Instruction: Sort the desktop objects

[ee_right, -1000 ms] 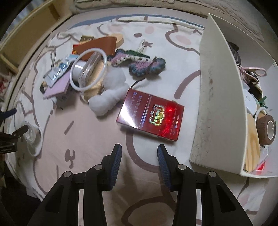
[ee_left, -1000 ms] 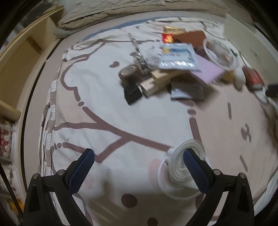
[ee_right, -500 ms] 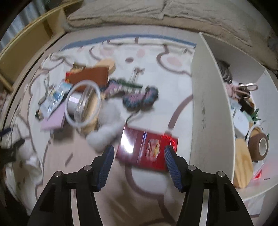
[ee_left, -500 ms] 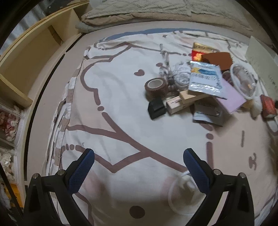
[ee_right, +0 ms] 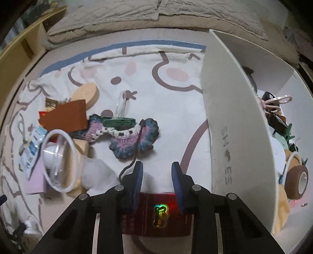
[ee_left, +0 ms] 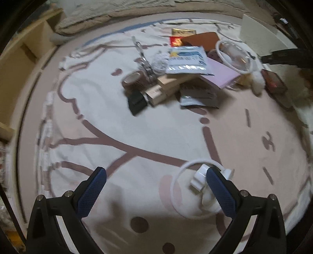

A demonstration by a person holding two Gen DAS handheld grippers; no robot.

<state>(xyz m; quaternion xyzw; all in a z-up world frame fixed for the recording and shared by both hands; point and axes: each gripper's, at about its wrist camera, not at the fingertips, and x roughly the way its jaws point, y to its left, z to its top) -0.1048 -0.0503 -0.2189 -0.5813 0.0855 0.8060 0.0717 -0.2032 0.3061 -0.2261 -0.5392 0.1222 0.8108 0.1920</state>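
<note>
Right wrist view: hand-held gripper [ee_right: 157, 173] pinches red pack [ee_right: 156, 215] beside "SHOES" box [ee_right: 234, 136].

Two wrist fisheyes, steeply downward, close, sharing clutter pile [ee_left: 187, 78]

Bed [ee_right: 176, 109] under white cartoon-print sheet [ee_left: 156, 127] with brown outlines and pink spots, rumpled beige quilt [ee_right: 156, 17] along far edge, pale wooden shelf unit [ee_left: 25, 48] beside left edge, dim indoor light
</note>
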